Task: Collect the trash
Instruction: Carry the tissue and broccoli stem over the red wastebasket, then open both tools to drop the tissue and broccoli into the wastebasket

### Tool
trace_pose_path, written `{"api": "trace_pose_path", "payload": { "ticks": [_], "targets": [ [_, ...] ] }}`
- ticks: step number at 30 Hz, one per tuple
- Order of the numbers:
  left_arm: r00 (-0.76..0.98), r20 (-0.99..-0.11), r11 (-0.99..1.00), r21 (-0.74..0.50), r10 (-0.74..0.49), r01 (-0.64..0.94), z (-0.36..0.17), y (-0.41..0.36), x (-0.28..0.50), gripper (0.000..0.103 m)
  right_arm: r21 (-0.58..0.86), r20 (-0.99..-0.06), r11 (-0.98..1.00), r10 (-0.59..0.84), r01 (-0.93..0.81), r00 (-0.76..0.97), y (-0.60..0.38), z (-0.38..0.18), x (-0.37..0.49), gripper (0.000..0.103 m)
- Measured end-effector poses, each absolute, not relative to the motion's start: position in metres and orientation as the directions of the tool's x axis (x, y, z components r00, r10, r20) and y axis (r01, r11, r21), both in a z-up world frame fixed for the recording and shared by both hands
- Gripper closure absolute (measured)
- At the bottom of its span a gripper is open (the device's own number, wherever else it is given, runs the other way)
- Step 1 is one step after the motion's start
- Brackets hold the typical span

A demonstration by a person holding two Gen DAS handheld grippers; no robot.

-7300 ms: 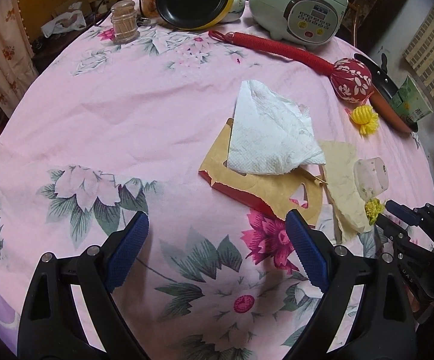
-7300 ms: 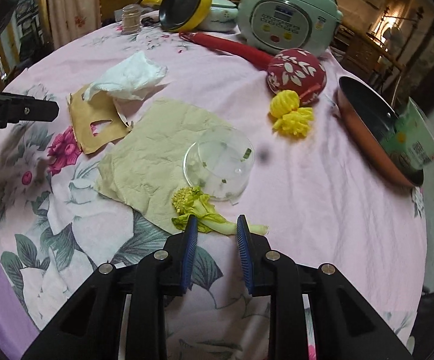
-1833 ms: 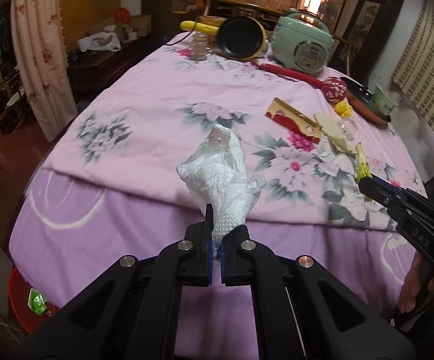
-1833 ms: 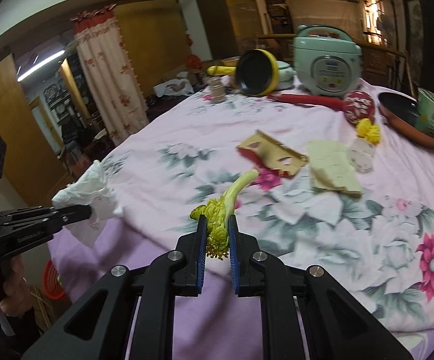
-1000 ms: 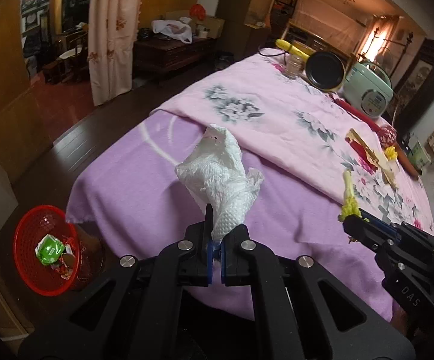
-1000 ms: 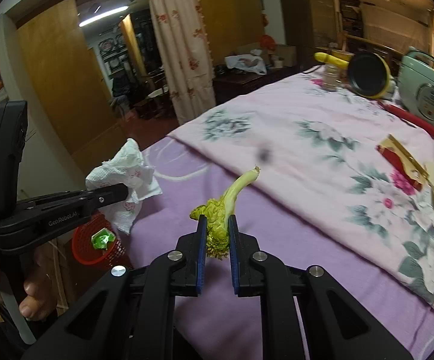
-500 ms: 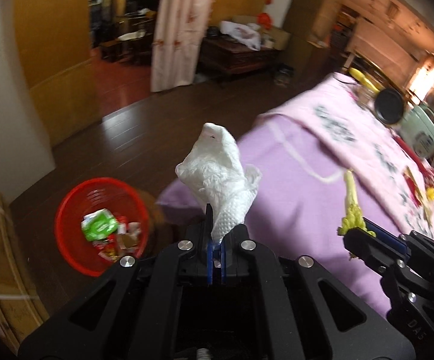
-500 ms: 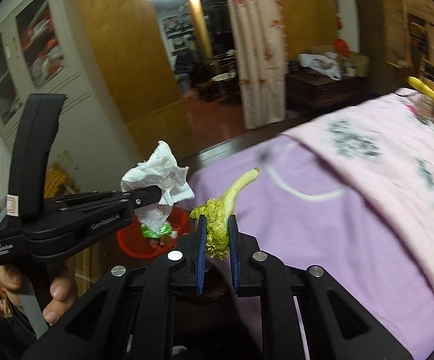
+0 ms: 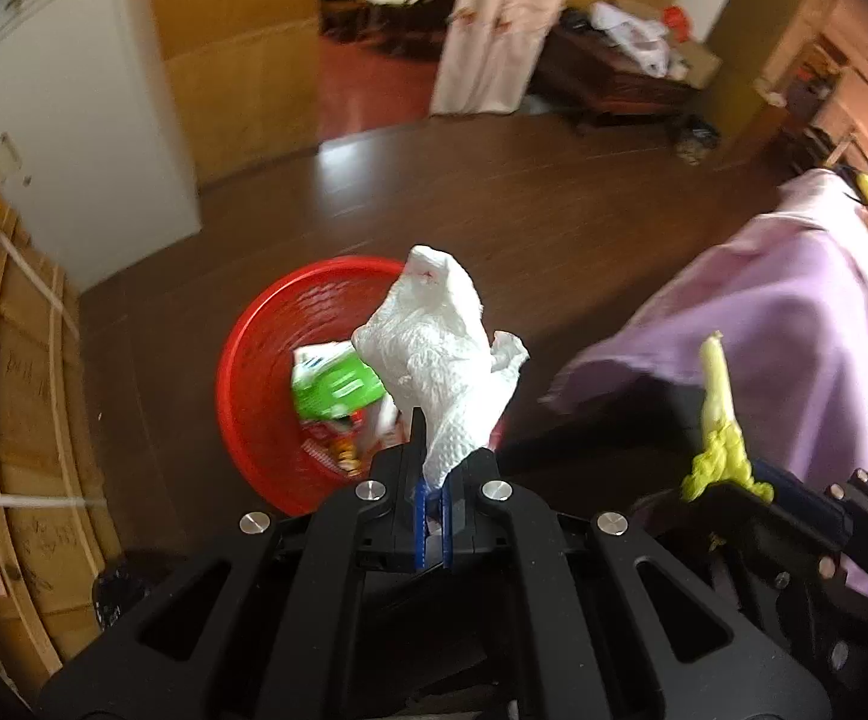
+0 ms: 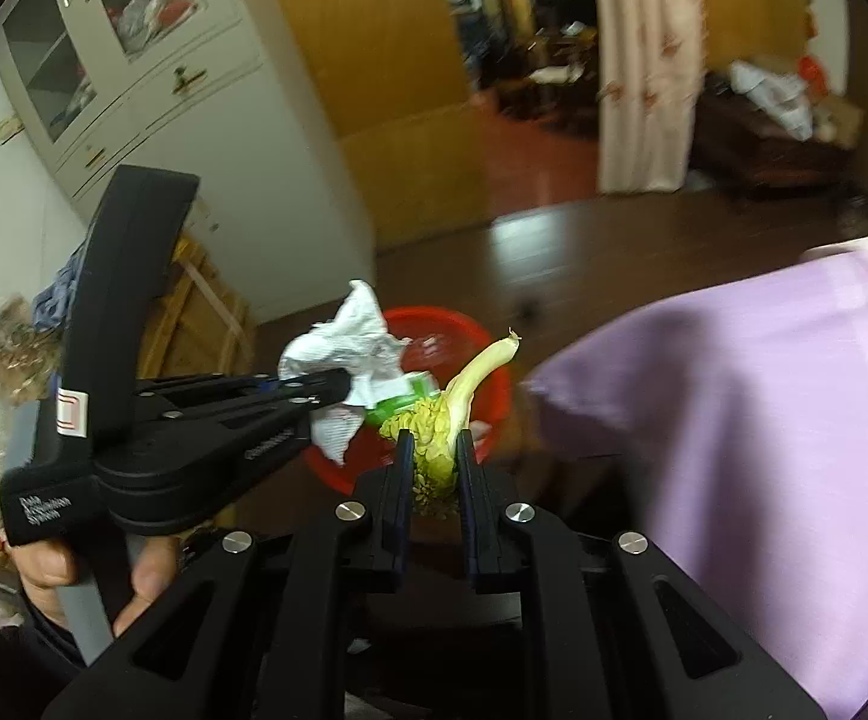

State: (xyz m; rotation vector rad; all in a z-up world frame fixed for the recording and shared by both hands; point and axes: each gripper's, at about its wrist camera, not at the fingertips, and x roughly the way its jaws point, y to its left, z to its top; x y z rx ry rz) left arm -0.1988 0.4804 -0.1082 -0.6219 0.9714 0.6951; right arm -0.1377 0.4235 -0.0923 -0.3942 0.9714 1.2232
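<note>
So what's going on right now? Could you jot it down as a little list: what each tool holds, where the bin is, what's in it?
Left gripper: jaws shut on a crumpled white paper towel
Right gripper: jaws shut on a yellow-green vegetable stalk
Bin: round red plastic basket on the dark wooden floor, below both tools
Bin contents: green-and-white wrapper and other scraps
Nearby: purple tablecloth hanging at the right
Status: both items held above the basket, not yet dropped

basket [image 9: 242,360] on floor [image 9: 553,210], tablecloth [image 9: 793,330] right
</note>
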Motion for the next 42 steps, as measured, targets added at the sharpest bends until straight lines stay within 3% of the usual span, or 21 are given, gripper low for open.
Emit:
{"api": "trace_pose_path", "payload": {
  "ticks": [5,15,18,19,20,21,23,30,42],
  "targets": [
    [0.348,-0.922,0.586,-0.189,0.17,-0.788,-0.146,0.511,-0.208,0.099,0.258,-0.817,0.296,0.574,-0.92,-0.045,0.463,-0.131,-0.142,0.089],
    [0.252,-0.95,0.53,-0.12,0.185,-0.84,-0.182,0.538,-0.205,0.096,0.277,-0.85,0.282,0.518,-0.919,-0.098,0.503,-0.183,-0.138,0.088],
    [0.266,-0.942,0.504,-0.132,0.204,-0.854,-0.183,0.541,-0.21,0.093,0.261,-0.851,0.265,0.516,-0.928,-0.092,0.504,-0.188,-0.138,0.08],
    [0.269,-0.94,0.499,-0.134,0.208,-0.856,-0.182,0.542,-0.21,0.091,0.27,-0.844,0.256,0.527,-0.928,-0.1,0.502,-0.188,-0.138,0.062],
    [0.27,-0.94,0.497,-0.136,0.209,-0.857,-0.181,0.542,-0.209,0.083,0.264,-0.838,0.258,0.538,-0.929,-0.088,0.501,-0.187,-0.14,0.052],
    [0.269,-0.94,0.495,-0.135,0.21,-0.858,-0.181,0.544,-0.208,0.074,0.254,-0.834,0.265,0.547,-0.93,-0.072,0.5,-0.186,-0.141,0.051],
    [0.273,-0.935,0.488,-0.133,0.228,-0.863,-0.176,0.543,-0.208,0.066,0.26,-0.83,0.263,0.553,-0.929,-0.075,0.497,-0.185,-0.143,0.051],
    [0.304,-0.919,0.485,-0.153,0.25,-0.861,-0.156,0.536,-0.211,0.045,0.295,-0.822,0.28,0.561,-0.914,-0.093,0.471,-0.171,-0.144,0.051],
    [0.401,-0.842,0.543,-0.16,0.36,-0.824,-0.08,0.492,-0.206,0.028,0.212,-0.759,0.277,0.651,-0.937,0.02,0.396,-0.095,-0.151,0.044]
  ]
}}
